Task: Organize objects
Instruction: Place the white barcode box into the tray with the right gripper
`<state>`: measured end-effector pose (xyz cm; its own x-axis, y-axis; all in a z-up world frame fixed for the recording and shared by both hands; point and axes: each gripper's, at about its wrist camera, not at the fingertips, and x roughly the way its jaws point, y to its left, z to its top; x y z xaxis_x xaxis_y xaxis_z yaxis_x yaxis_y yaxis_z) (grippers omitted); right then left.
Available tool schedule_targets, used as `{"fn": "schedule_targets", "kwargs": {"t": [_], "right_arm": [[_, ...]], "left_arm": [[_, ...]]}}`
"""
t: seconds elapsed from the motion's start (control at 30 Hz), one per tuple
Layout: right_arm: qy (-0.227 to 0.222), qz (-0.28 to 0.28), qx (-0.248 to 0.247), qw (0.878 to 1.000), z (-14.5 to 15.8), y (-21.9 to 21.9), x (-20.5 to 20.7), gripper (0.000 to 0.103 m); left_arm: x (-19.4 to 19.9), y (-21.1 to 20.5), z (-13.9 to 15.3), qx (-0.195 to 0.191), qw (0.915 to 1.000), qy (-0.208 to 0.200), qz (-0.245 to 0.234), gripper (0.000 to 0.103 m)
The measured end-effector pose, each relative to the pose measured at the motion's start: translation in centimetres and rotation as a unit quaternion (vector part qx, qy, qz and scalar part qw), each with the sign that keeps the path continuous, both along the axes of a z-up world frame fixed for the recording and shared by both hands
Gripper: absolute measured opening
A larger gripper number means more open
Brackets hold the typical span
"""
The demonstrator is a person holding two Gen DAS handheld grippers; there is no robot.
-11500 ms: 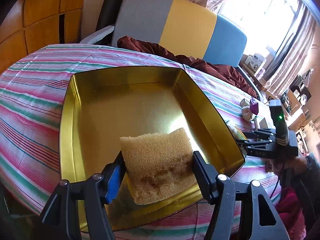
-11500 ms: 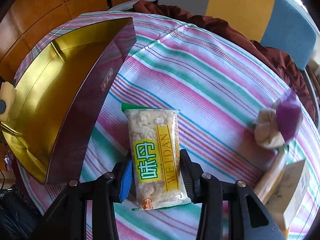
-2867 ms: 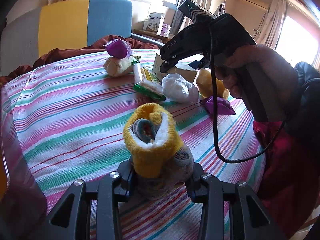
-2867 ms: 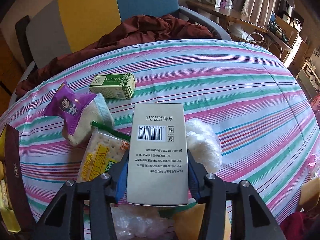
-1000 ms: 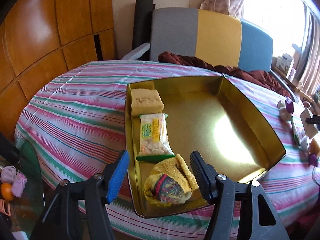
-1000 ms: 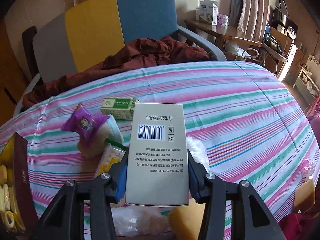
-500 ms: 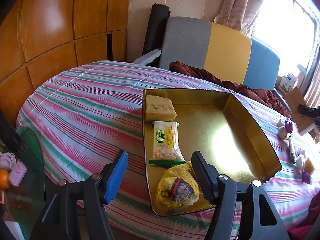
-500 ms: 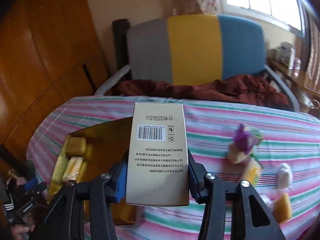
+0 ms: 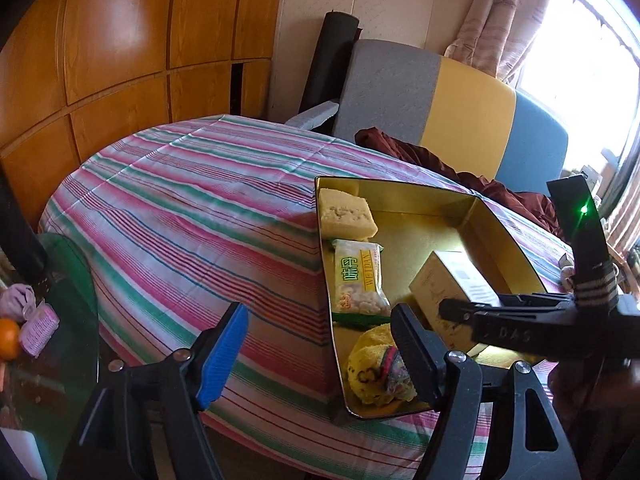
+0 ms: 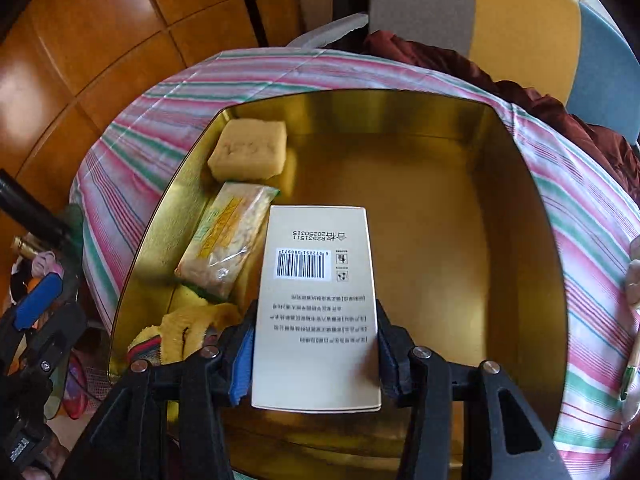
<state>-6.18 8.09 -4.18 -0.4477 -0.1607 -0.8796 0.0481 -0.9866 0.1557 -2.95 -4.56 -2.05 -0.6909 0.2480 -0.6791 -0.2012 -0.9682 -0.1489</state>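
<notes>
A gold tin tray (image 9: 504,236) (image 10: 516,168) sits on the striped table. Along its left side lie a tan sponge (image 9: 347,214) (image 10: 250,148), a yellow snack packet (image 9: 357,282) (image 10: 224,248) and a yellow rolled sock (image 9: 374,372) (image 10: 188,326). My right gripper (image 10: 316,354) is shut on a beige box with a barcode (image 10: 316,300) and holds it over the tray's inside, beside the packet. The box (image 9: 448,292) and the right gripper (image 9: 520,320) also show in the left wrist view. My left gripper (image 9: 320,344) is open and empty, above the table's near edge, left of the tray.
A grey, yellow and blue armchair (image 9: 440,96) with a dark red cloth (image 9: 400,148) stands behind the table. A glass side table (image 9: 48,320) with an orange and small items is low at the left. Wooden panels line the wall. More small objects lie at the table's right edge (image 10: 634,276).
My right gripper has carried the beige box from above the table into the tray, low beside the packet. My left gripper has drawn back and left, away from the sock.
</notes>
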Motion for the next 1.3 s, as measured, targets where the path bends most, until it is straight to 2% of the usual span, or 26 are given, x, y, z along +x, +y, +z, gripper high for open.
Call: {"fn": "schedule_targets", "kwargs": {"t": [0.17,0.27,0.33,0.4,0.53,0.67,1.0,1.13,1.3], "right_arm": [[-0.016,0.035,-0.068,0.997,-0.7,-1.5,0.0,0.056],[-0.007,0.044,-0.074,0.996,-0.7,-2.0,0.5,0.057],[-0.001,0.038,-0.086,0.996,-0.4,-1.6,1.0,0.064],[0.014,0.027,-0.093,0.995,0.2,-0.8,1.5,0.078],[0.044,0.002,-0.101,0.994,1.7,1.5,2.7,0.080],[0.071,-0.044,-0.101,0.991,3.2,5.0,4.0,0.083],[0.121,-0.180,-0.086,0.972,5.7,15.6,9.0,0.084],[0.130,-0.242,-0.088,0.958,6.3,20.9,11.5,0.085],[0.139,-0.333,-0.081,0.929,7.3,28.3,15.2,0.085]], "left_arm": [[0.0,-0.2,-0.1,0.001,1.0000,0.002,0.003,0.074],[0.0,-0.1,0.0,-0.004,1.0000,0.006,0.002,0.075],[0.2,0.0,0.1,-0.007,0.9999,0.009,0.001,0.075],[0.3,0.2,0.5,-0.011,0.9999,0.013,-0.002,0.075],[0.4,1.0,1.4,-0.016,0.9995,0.026,-0.012,0.077],[0.8,2.3,2.1,-0.024,0.9986,0.035,-0.032,0.078],[1.7,8.6,4.0,-0.041,0.9914,0.056,-0.111,0.084],[2.1,11.7,4.4,-0.053,0.9848,0.059,-0.155,0.084],[3.0,15.3,4.7,-0.055,0.9746,0.062,-0.208,0.084]]}}
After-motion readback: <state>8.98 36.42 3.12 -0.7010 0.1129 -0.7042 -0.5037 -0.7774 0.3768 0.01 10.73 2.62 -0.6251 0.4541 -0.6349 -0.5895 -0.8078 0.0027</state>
